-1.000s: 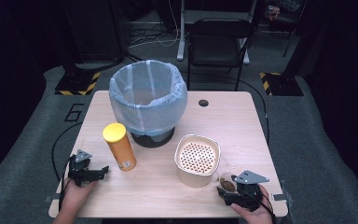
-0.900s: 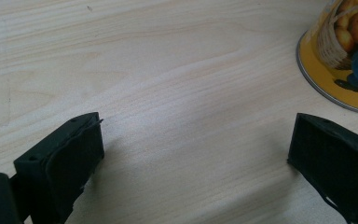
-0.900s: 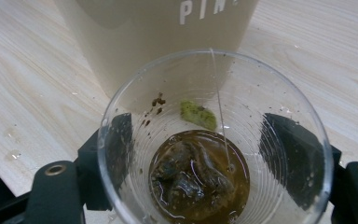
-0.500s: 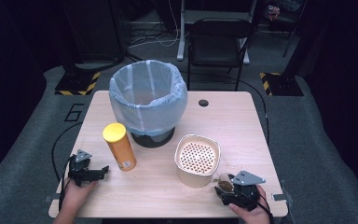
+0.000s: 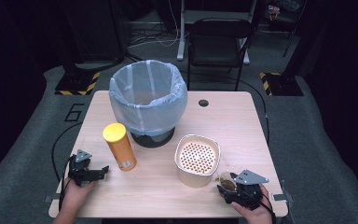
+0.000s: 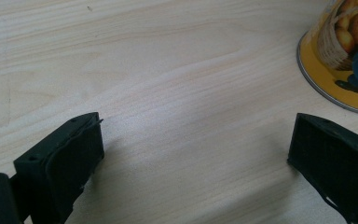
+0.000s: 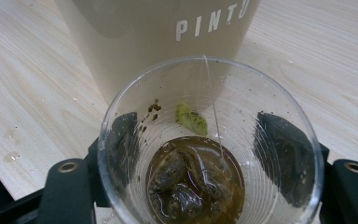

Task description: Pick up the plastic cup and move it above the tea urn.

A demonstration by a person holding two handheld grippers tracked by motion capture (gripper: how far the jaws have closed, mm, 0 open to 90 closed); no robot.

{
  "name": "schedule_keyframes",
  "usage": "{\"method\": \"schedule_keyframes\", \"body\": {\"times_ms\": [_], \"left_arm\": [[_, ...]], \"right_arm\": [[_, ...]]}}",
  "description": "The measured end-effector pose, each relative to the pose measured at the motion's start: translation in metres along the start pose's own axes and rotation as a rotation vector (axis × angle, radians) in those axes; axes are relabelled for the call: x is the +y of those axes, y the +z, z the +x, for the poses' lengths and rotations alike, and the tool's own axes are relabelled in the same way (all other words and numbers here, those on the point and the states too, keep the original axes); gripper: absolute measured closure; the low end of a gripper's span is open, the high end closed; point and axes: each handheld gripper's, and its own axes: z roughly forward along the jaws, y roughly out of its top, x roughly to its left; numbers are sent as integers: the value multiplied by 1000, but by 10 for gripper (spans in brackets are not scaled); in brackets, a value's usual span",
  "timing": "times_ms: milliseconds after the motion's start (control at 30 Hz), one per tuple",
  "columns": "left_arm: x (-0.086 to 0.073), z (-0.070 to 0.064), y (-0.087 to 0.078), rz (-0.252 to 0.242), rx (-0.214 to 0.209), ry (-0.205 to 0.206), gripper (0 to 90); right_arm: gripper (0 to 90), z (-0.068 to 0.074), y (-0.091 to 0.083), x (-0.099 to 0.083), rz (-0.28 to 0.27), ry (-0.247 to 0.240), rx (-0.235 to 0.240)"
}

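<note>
in the high view we hold the right gripper [image 5: 235,187] at the near right corner of the table [image 5: 242,121], its jaws closed around a clear plastic cup [image 5: 227,182] that stands just beside the beige strainer tub [image 5: 197,160]. the left gripper [image 5: 93,172] rests near the left edge, close to the yellow chip can [image 5: 119,146] but apart from it, and the lined bin [image 5: 148,100] stands farther back in the middle. in the left gripper view we see the jaws spread wide over bare wood with nothing between them; the base of the chip can [image 6: 342,56] sits off to one side, untouched. in the right gripper view the cup [image 7: 209,144] sits between the two jaws, which press on its walls from either side, and it holds a used tea bag [image 7: 186,184] in a little brown liquid, with a green scrap [image 7: 191,119] stuck to the inner wall; the tub [image 7: 168,42] rises right behind it. we judge the work to be at its start: the cup is grasped but looks to be still on the table and still full. what seems left is tipping it over the strainer tub to drain the tea, then dropping the tea bag and perhaps the cup into the bin.
</note>
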Motion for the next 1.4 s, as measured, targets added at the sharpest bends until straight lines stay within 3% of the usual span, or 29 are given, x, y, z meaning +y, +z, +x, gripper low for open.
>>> {"method": "schedule_keyframes", "body": {"times_ms": [33,667,933,1400], "left_arm": [[0,0,0,1,0,1,29],[0,0,0,2,0,2,29],[0,0,0,1,0,1,29],[0,0,0,0,1,1,30]], "right_arm": [[312,1,0,0,5,18,2],[336,-5,-9,7,-17,-13,8],[342,-10,-15,15,-16,3,16],[350,-26,-27,37,-21,-51,12]]}}
